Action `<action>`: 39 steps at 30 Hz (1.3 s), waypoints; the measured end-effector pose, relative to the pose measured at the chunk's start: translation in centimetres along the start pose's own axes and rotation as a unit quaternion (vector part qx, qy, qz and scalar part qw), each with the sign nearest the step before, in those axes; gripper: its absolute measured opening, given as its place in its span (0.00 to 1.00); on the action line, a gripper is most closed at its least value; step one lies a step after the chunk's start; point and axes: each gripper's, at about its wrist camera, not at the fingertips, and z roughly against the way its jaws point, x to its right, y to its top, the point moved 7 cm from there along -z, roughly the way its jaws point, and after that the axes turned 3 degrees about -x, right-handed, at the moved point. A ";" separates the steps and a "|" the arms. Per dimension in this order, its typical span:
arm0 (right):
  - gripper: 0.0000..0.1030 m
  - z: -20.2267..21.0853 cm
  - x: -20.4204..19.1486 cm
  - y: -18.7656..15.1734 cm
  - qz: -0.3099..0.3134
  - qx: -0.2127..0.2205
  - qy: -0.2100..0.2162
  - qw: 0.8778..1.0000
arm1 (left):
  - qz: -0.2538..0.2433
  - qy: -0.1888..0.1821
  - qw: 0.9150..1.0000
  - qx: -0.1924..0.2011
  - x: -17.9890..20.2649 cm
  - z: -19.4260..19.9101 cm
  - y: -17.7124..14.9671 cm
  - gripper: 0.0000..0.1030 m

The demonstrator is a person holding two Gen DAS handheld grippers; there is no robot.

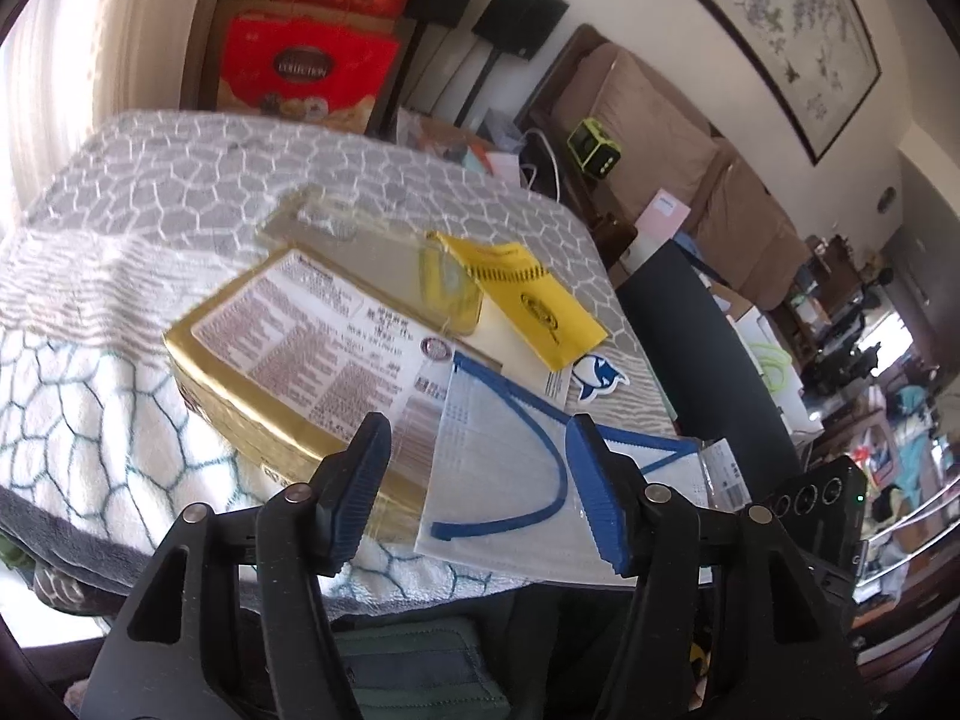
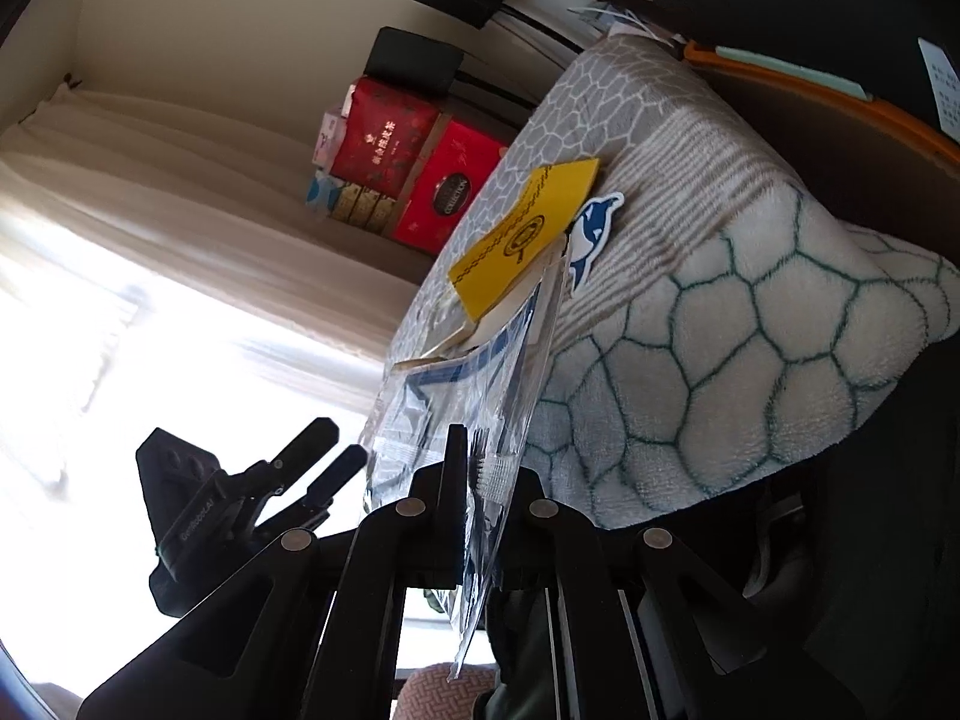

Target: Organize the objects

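Fingers of the right gripper (image 2: 480, 468) pinch the clear packet holding a blue-strapped mask (image 2: 462, 396), which hangs off the table's near edge. Beside it, the left gripper (image 1: 480, 480) hovers with its blue pads spread, clasping nothing, above the same mask packet (image 1: 510, 480). Farther out lie a gold box (image 1: 288, 360), a yellow card (image 1: 528, 306) and a dolphin sticker (image 1: 597, 378) on the honeycomb-patterned blanket (image 1: 90, 390).

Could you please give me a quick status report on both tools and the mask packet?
Left tool open, hovering over mask packet. Right tool shut on the packet's edge. Packet overhangs gold box; yellow card lies beyond.
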 end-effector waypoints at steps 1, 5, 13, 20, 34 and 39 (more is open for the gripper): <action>0.05 0.0 0.1 0.0 -0.001 0.000 -0.001 1.000 | 0.001 -0.004 1.000 -0.003 0.0 -0.2 -0.2 0.56; 0.05 -0.2 0.0 0.0 0.000 -0.004 0.000 1.000 | -0.014 -0.005 1.000 -0.020 0.5 -1.0 -0.8 0.56; 0.06 -1.1 -0.1 -0.3 0.001 -0.019 0.006 1.000 | -0.046 -0.018 0.998 -0.028 2.2 -1.2 -1.7 0.56; 0.06 -1.7 0.1 -0.5 0.006 -0.028 0.006 1.000 | -0.061 -0.065 0.995 -0.033 4.0 -0.6 -2.2 0.56; 0.05 -3.0 2.3 -1.0 -0.021 -0.042 -0.016 0.999 | -0.031 -0.141 0.989 -0.034 5.9 -1.8 -2.8 0.56; 0.03 -3.0 3.1 -0.7 -0.048 -0.045 0.006 0.998 | -0.028 -0.118 0.992 -0.030 6.1 -3.0 -3.5 0.57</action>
